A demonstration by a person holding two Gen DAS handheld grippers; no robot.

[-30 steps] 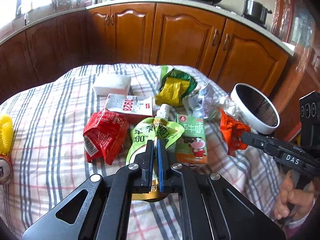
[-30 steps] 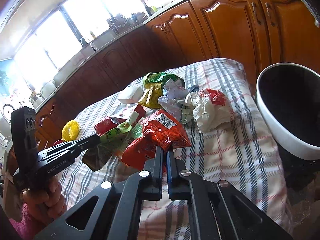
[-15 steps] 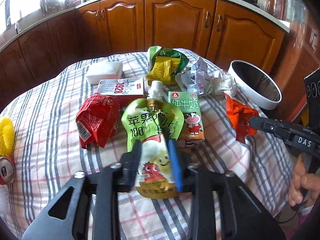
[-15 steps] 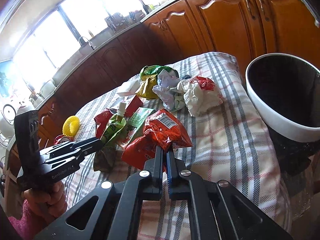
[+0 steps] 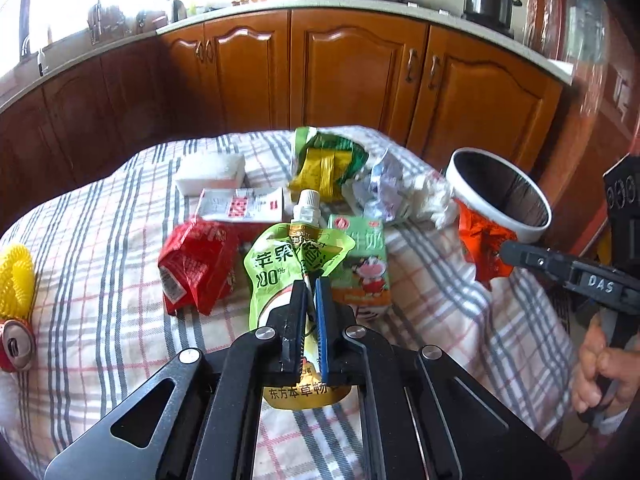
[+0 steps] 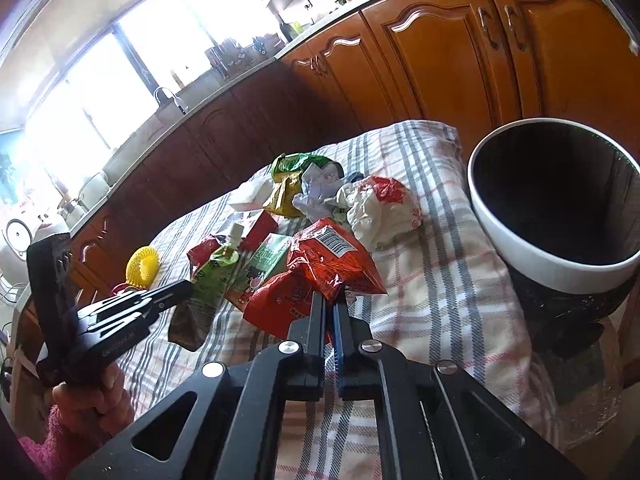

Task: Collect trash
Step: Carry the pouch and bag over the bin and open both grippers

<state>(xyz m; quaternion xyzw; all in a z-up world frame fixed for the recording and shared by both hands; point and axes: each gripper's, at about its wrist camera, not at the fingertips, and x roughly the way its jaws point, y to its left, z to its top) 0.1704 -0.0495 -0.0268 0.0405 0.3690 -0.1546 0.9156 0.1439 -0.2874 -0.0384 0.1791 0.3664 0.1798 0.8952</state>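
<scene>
Since the frame a second ago the left gripper point(image 5: 311, 284) has let go of the green juice pouch point(image 5: 294, 258) and pinched it again, lower on its body, while the right gripper point(image 6: 327, 298) has carried its orange snack wrapper point(image 6: 332, 264) closer to the white-rimmed bin point(image 6: 516, 236). A table under a plaid cloth point(image 5: 100, 240) carries the litter, with brown wooden cabinets point(image 5: 352, 68) curving behind it, a pale worktop above them holding a wok and a steel pot, and bright windows on the left side of the room. Near the far edge lie a white sponge block point(image 5: 212, 170), a green and yellow bag point(image 5: 326, 160) and crumpled white paper point(image 5: 388, 192); nearer the middle sit a red and white carton point(image 5: 240, 208), a red wrapper point(image 5: 196, 264) and a green milk box point(image 5: 362, 264), the last just beside the pouch. At the left edge rest a yellow scrubber point(image 5: 16, 280) and a red can point(image 5: 16, 346). The bin stands off the right edge of the table. Both tools are clenched: the left one's jaws squeeze the pouch, whose white cap points toward the far edge, and the right one's jaws grip the orange wrapper, held in front of the bin's rim in the left wrist view. A hand point(image 5: 600, 372) shows under the right tool
</scene>
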